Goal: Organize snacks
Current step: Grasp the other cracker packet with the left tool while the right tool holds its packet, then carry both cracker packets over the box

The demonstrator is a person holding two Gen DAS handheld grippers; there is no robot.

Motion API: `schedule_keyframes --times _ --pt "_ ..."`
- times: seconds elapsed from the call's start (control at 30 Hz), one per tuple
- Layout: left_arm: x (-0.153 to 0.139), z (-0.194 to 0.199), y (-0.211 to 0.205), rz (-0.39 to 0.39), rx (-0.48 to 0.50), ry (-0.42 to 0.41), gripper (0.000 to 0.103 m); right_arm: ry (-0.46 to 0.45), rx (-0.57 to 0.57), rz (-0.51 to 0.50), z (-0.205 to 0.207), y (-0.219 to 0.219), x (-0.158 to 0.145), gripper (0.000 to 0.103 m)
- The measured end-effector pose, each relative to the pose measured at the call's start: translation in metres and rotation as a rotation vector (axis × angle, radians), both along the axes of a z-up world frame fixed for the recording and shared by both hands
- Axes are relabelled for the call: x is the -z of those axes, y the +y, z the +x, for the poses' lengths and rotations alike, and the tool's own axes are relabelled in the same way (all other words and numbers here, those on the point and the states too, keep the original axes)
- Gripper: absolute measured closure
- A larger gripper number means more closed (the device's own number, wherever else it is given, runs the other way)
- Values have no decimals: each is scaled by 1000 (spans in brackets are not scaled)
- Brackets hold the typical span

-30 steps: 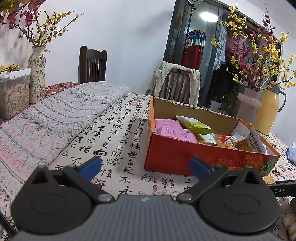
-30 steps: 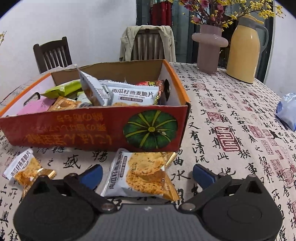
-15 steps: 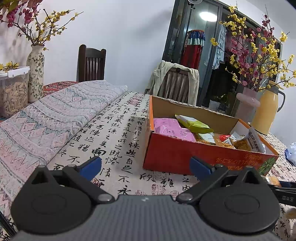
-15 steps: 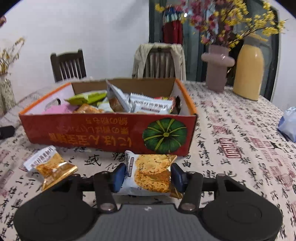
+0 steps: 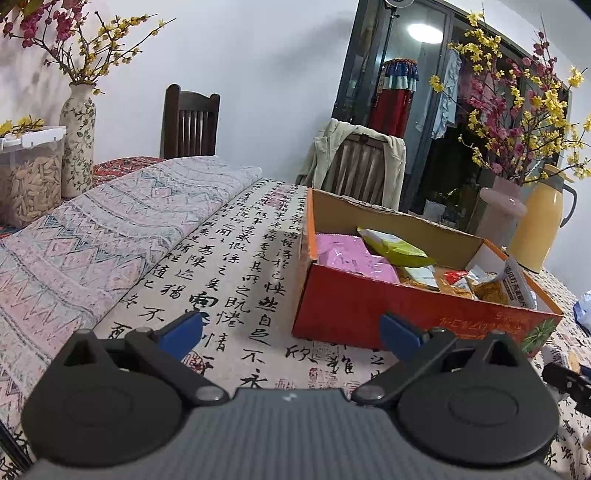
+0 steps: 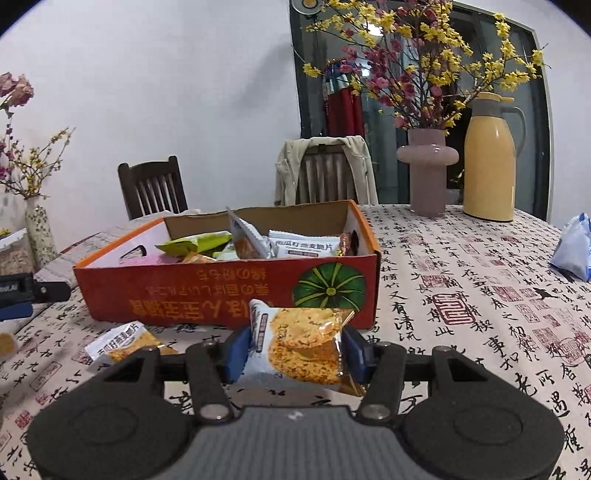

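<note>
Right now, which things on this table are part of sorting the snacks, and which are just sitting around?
Part of the job:
right gripper, shut on the oat crisp packet
second oat crisp packet lying on the tablecloth
orange snack box
left gripper, open and empty

Just lying about:
yellow thermos
pink vase
blue bag
folded blanket

Dim, even indoor light; a round lamp (image 5: pixel 424 32) glares above the box (image 5: pixel 369 306). Fisheye bends the edges, corners darken, far things blur slightly.
</note>
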State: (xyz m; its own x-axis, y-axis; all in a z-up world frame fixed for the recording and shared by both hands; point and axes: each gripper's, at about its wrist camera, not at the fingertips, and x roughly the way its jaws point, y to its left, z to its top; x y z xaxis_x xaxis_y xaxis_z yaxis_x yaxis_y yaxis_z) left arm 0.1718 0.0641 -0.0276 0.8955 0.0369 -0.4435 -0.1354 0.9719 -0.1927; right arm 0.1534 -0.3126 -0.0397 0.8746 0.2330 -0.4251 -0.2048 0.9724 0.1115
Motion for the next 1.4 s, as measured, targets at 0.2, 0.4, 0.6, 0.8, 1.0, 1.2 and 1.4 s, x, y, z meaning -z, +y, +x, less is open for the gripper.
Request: schedule_keyframes --times 0.2,0.4,0.6,0.8,1.0,1.2,1.4 --pt "-1 5 -6 37 -8 34 0 4 2 22 -3 -1 2 49" --pt "-10 10 -46 164 145 128 0 21 21 30 -1 -2 2 49" --pt "-6 16 -92 202 271 194 0 46 34 48 3 -6 4 49" --pt "6 29 -127 307 320 254 0 36 24 59 1 -6 4 49" --pt "8 37 -132 275 328 317 48 23 14 65 -1 -6 3 49" --pt "-1 22 -137 257 336 266 56 4 8 51 -5 -3 2 49" --pt "-22 5 -133 221 351 183 56 -30 -14 50 -15 -3 -4 50"
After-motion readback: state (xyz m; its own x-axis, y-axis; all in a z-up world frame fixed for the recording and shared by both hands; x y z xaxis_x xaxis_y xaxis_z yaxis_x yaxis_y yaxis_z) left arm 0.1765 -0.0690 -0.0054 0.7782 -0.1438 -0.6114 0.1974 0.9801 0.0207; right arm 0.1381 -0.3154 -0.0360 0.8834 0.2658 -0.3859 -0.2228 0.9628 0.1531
